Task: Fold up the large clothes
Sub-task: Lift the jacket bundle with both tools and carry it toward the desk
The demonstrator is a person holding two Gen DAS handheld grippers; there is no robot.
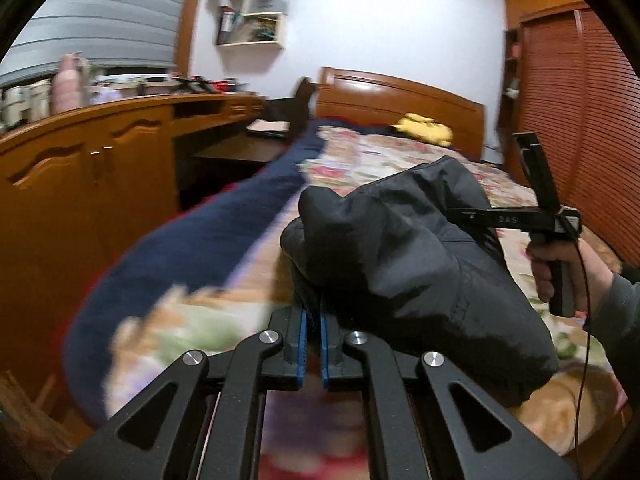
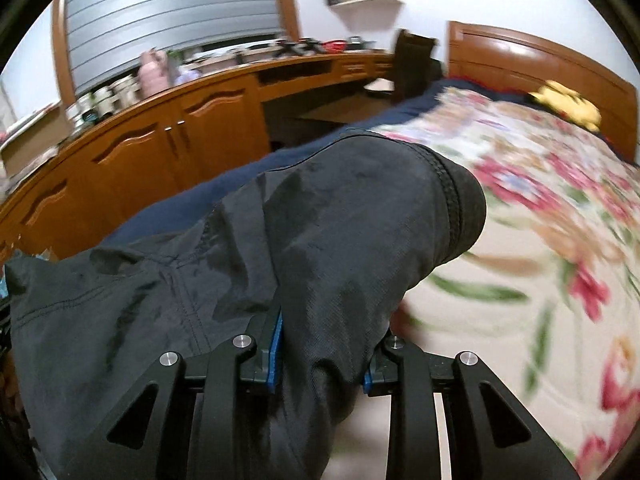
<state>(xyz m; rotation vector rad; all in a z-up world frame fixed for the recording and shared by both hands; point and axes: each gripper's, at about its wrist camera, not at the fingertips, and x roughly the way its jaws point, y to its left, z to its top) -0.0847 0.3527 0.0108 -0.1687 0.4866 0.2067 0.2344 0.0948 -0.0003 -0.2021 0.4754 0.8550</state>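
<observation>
A large black jacket hangs above the bed with the floral cover, held up between both grippers. My left gripper has its blue-padded fingers nearly together, pinching an edge of the jacket. In the right wrist view the jacket drapes over my right gripper; its jaws stand wider apart with a thick bunch of fabric between the blue pads. The right gripper also shows in the left wrist view, held in a hand, its tips buried in the jacket.
A wooden cabinet and desk run lines the left side with clutter on top. A wooden headboard and a yellow plush are at the far end. A louvred wardrobe stands on the right. A dark blue blanket edges the bed.
</observation>
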